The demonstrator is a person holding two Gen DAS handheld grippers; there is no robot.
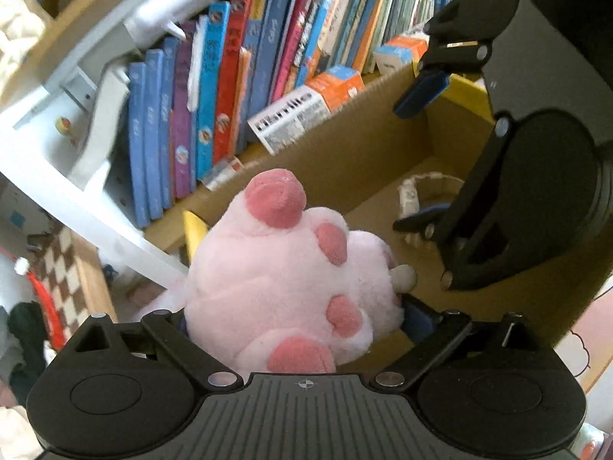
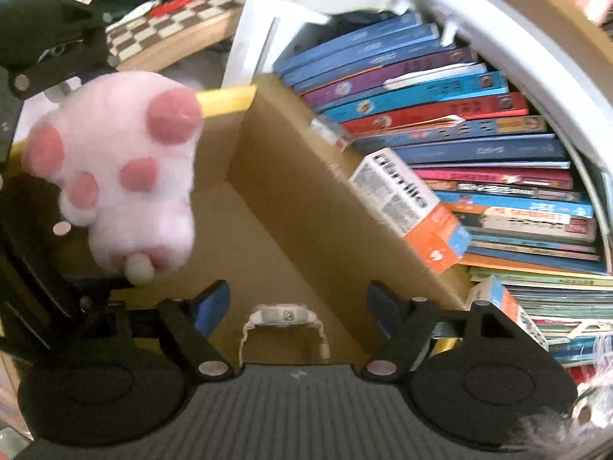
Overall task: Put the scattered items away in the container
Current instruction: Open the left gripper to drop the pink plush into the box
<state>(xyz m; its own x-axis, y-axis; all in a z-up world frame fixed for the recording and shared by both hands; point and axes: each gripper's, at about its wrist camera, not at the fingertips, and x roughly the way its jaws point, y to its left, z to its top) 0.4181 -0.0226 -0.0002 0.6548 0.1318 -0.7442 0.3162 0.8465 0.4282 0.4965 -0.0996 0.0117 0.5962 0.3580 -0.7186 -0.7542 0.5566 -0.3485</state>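
Pink plush paw (image 1: 291, 280) w/ darker pads, between left jaws, over cardboard box (image 1: 367, 153).

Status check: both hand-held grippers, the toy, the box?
Left hand-held gripper shut on pink plush paw, over cardboard box. Right hand-held gripper open, empty. White watch in box. Nothing blocking.

Soft daylight, fisheye-warped, motion-blurred edges.

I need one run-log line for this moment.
left gripper: shut on pink plush paw | right gripper: open | watch: in cardboard box
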